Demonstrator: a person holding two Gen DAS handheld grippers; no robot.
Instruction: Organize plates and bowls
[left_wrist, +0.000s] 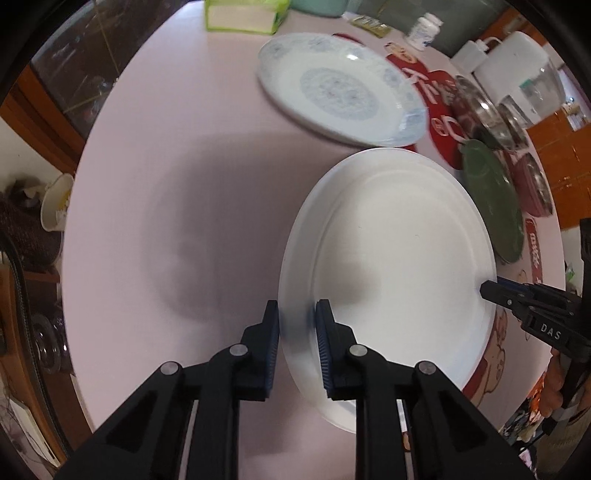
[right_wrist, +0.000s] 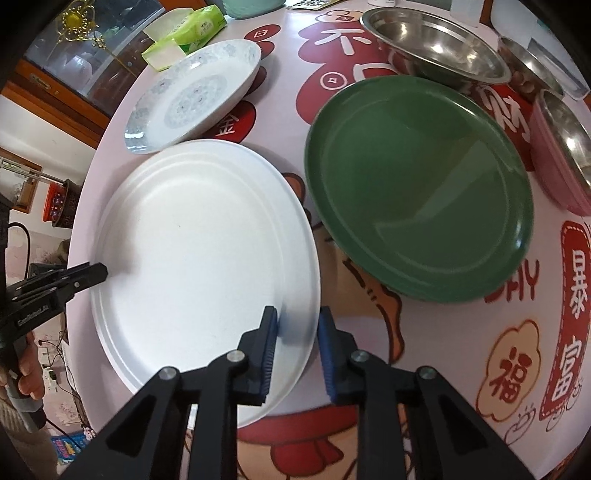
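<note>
A large white plate (left_wrist: 391, 266) lies on the round table; it also shows in the right wrist view (right_wrist: 199, 266). My left gripper (left_wrist: 297, 334) has its jaws on either side of the plate's left rim, shut on it. My right gripper (right_wrist: 297, 334) grips the plate's right rim the same way; it shows in the left wrist view (left_wrist: 491, 290). The left gripper shows in the right wrist view (right_wrist: 99, 273). A blue-patterned plate (left_wrist: 340, 88) (right_wrist: 195, 96) lies farther back. A green plate (right_wrist: 417, 199) (left_wrist: 491, 199) lies to the right.
Steel bowls (right_wrist: 432, 44) and a pink-sided bowl (right_wrist: 565, 151) stand at the back right. A green tissue box (left_wrist: 243, 14) (right_wrist: 188, 33), a white bottle (left_wrist: 424, 29) and a white appliance (left_wrist: 517, 70) stand at the far edge. The tablecloth (right_wrist: 517, 369) has red prints.
</note>
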